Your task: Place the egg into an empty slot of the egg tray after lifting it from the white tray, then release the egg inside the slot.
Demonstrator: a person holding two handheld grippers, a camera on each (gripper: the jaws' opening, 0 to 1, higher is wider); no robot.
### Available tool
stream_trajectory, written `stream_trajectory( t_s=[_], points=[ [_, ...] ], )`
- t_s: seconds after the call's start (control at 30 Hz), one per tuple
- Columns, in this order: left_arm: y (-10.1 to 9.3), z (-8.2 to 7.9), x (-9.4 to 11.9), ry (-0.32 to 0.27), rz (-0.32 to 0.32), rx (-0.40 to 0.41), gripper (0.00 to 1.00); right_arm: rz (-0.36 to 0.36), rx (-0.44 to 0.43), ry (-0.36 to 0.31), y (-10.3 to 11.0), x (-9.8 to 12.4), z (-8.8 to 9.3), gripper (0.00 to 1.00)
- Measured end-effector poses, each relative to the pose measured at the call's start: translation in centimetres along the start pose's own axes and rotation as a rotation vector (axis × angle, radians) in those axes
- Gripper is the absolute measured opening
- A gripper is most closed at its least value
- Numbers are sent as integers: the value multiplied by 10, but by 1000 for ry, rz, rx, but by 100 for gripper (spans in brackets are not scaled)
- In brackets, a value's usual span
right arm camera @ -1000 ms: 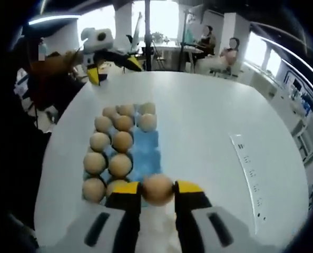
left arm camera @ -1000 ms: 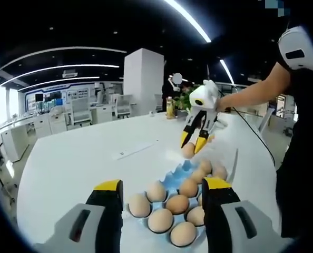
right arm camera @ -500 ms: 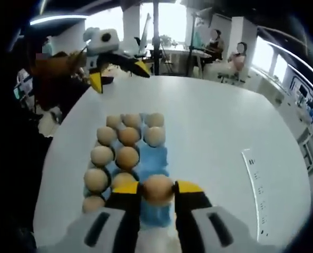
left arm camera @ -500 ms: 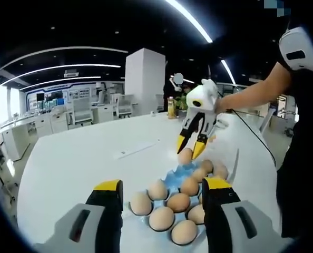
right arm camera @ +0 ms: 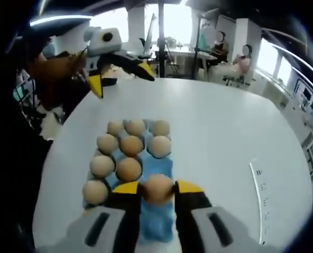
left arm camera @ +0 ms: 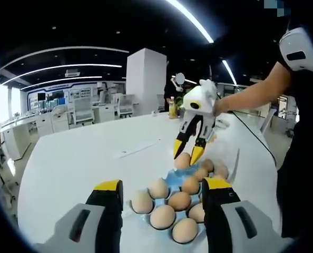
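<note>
The blue egg tray [right arm camera: 162, 167] lies on the white table and holds several brown eggs [right arm camera: 129, 168]; its bare blue slots sit just ahead of my right jaws. My right gripper [right arm camera: 157, 190] is shut on a brown egg [right arm camera: 157, 188], held over that bare blue part. In the left gripper view the same gripper [left arm camera: 186, 152] comes down from the right with the egg [left arm camera: 182, 160] above the tray's far end [left arm camera: 175, 175]. My left gripper [left arm camera: 162, 184] stands open over the tray's near eggs with nothing between its jaws. It appears in the right gripper view [right arm camera: 120, 78], open, beyond the tray.
The round white table [left arm camera: 77, 158] has a thin ruler-like strip [left arm camera: 137, 149] on it, seen in the right gripper view as a strip [right arm camera: 258, 192] too. A person's arm [left arm camera: 251, 95] reaches in from the right. A bottle [left arm camera: 170, 108] stands at the far edge. People sit at desks behind [right arm camera: 219, 45].
My right gripper has carried the egg forward and lower over the tray's bare blue slots. The left gripper has stayed open in place.
</note>
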State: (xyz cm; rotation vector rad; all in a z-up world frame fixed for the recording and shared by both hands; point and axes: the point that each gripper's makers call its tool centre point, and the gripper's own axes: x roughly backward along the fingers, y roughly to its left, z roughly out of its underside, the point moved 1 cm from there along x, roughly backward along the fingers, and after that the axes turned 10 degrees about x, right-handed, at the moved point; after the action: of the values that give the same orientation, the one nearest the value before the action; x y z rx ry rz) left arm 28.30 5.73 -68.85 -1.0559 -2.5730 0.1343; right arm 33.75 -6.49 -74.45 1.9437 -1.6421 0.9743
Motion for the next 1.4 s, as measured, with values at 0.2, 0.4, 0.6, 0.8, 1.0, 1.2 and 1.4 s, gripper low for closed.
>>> stream_trajectory(
  t_s=[0.2,0.4,0.6,0.8,1.0,1.2,1.4],
  points=[
    [0,0,1,-1,0,-1,61,-8,9,-6,0,-6,-5,25],
    [1,1,1,-1,0,1,61,-15,18,-5,0,-11,-8,25],
    [0,1,1,2,2,0,61,-24,16,-14,0,-17,-12,25],
    [0,1,1,4,1,1,61,-28,15,-14,0,-22,-12,25],
    [0,1,0,6,2,1,61,-40,14,-14,0,-30,-13,25],
    [1,1,1,7,0,2,61,-48,0,-11,-1,-37,-11,25],
    [0,0,0,3,1,1,61,-54,-6,-4,0,-41,-8,25]
  ],
)
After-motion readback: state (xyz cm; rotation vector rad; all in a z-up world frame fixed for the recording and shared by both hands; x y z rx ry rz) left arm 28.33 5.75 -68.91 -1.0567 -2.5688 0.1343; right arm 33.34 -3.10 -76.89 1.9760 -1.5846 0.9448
